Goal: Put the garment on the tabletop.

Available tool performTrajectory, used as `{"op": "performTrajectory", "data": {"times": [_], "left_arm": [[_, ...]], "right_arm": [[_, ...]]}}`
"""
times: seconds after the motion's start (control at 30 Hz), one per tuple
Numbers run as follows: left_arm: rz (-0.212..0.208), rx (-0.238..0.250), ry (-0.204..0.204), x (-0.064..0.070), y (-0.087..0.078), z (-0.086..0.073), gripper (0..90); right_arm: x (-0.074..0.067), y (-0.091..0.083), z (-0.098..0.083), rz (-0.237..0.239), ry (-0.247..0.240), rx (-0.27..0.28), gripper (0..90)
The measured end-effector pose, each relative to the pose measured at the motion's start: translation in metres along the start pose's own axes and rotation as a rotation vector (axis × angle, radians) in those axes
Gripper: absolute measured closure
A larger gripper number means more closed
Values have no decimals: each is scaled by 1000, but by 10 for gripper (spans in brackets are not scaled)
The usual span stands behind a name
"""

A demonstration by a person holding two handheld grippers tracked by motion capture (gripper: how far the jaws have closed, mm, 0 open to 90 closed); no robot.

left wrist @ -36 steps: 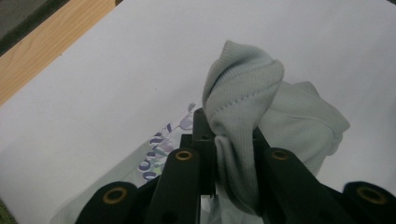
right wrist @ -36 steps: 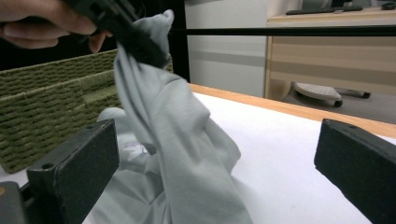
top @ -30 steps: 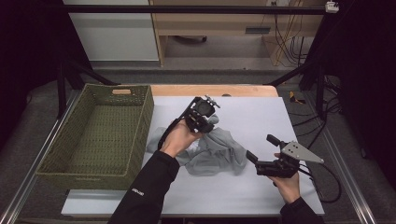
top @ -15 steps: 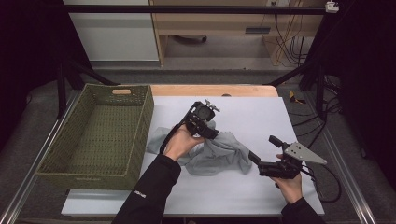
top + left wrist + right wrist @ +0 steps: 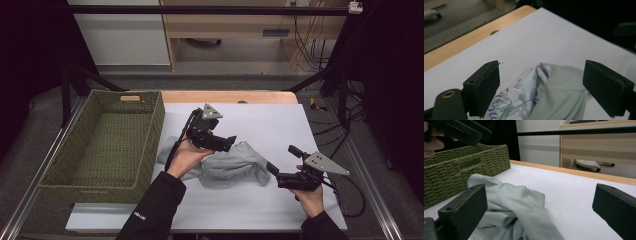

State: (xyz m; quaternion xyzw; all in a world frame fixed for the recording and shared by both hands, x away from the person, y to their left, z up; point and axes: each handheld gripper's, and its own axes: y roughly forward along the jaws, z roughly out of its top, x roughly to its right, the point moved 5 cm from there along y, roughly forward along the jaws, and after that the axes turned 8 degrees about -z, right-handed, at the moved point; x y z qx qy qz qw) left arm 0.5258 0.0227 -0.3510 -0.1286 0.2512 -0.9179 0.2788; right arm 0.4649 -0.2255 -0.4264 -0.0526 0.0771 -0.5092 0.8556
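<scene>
Crumpled soft grey garment [image 5: 227,165] — woven green rectangular basket [image 5: 107,142] beside it.

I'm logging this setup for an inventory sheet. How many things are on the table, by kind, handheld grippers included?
Woven green basket: 1
Crumpled pale grey-green garment: 1
Handheld grippers: 2, the left gripper and the right gripper, both open
Total: 4

The garment [image 5: 231,165] lay on the desk [image 5: 280,125] between both grippers' jaws; the basket [image 5: 102,145] sat left of them.
</scene>
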Motion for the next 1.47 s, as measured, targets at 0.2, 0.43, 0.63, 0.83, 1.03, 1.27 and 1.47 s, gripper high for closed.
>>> {"op": "performTrajectory", "data": {"times": [0.2,0.43,0.63,0.83,1.03,1.27,1.47], "left_arm": [[-8,124,20,3,-17,-20,99],[-17,235,-9,1,-32,-47,86],[-9,286,-13,3,-35,-77,81],[6,323,-19,4,-37,-100,63],[8,348,-37,1,-42,-115,61],[22,361,-37,-3,-52,-125,56],[11,358,-56,-4,-51,-129,51]], "right_arm": [[0,1,-1,-2,-1,1,5],[2,0,-2,-8,0,-1,4],[5,-2,-4,-8,1,-4,4],[6,-3,-7,-3,-2,-5,4],[8,-4,-7,-9,-1,-3,4],[9,-5,-11,-12,12,-14,4],[10,-5,-12,-5,0,-13,4]]}}
